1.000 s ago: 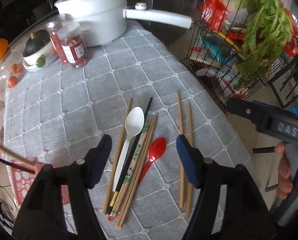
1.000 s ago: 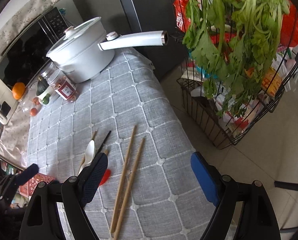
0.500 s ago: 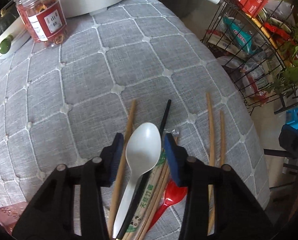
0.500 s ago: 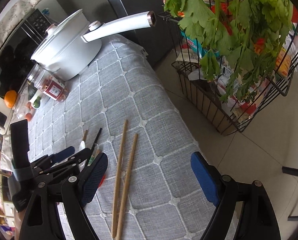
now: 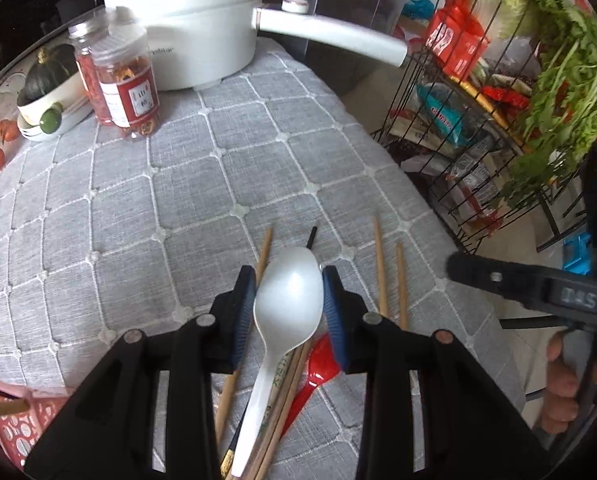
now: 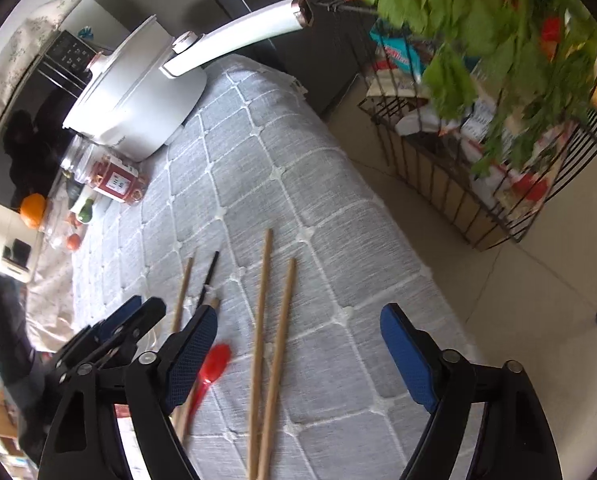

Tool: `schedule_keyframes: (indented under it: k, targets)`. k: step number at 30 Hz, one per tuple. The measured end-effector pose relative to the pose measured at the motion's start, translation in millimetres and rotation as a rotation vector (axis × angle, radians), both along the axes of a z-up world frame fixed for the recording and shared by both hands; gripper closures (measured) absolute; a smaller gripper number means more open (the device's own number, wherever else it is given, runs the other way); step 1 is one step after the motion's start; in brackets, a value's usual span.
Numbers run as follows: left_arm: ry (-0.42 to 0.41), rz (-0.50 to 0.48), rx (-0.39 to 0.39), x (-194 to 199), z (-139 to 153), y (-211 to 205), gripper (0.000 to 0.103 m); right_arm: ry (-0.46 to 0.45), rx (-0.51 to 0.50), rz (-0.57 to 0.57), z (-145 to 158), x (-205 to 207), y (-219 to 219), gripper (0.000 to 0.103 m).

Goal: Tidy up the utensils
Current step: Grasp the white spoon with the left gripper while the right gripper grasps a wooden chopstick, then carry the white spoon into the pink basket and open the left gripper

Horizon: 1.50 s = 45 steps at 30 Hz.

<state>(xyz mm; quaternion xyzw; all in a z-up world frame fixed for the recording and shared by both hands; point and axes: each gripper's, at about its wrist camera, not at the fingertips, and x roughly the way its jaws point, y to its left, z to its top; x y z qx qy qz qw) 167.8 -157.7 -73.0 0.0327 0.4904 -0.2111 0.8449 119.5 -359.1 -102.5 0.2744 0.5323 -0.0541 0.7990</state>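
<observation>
Our left gripper (image 5: 289, 300) clamped the white plastic spoon (image 5: 286, 320) by its bowl, above the chopstick bundle (image 5: 282, 396) and red spoon (image 5: 318, 364) on the grey tablecloth (image 5: 178, 200). Our right gripper (image 6: 298, 356) hung wide open over two wooden chopsticks (image 6: 270, 340).

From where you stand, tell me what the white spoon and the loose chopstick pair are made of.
White spoon: probably plastic; glossy, uniform white, with a soft highlight on its bowl, clamped by the left hand-held gripper.
Chopstick pair: likely bamboo or wood; matte tan, unpainted, no shine.
</observation>
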Motion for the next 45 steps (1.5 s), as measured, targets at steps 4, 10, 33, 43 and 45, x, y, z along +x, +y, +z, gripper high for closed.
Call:
schedule_keyframes:
  k: [4, 10, 33, 43, 45]
  targets:
    - [-0.082, -0.018, -0.034, -28.9, 27.5, 9.6, 0.067, 0.014, 0.054, 0.019, -17.8, 10.4, 5.6, 0.054]
    - [-0.154, -0.042, -0.070, -61.9, 49.1, 24.8, 0.067, 0.087, -0.035, 0.013, -39.7, 19.0, 21.3, 0.070]
    - [-0.278, 0.068, -0.226, -113.7, 77.8, 92.8, 0.067, -0.120, -0.230, 0.096, 22.8, -10.6, 63.7, 0.097]
    - [-0.462, 0.128, -0.314, -134.1, 118.3, 127.5, 0.067, -0.444, -0.245, 0.116, 111.6, -58.3, 90.4, 0.097]
    - [-0.506, 0.153, -0.337, -133.6, 123.7, 137.0, 0.067, -0.494, -0.245, 0.116, 122.5, -61.5, 94.4, 0.097]
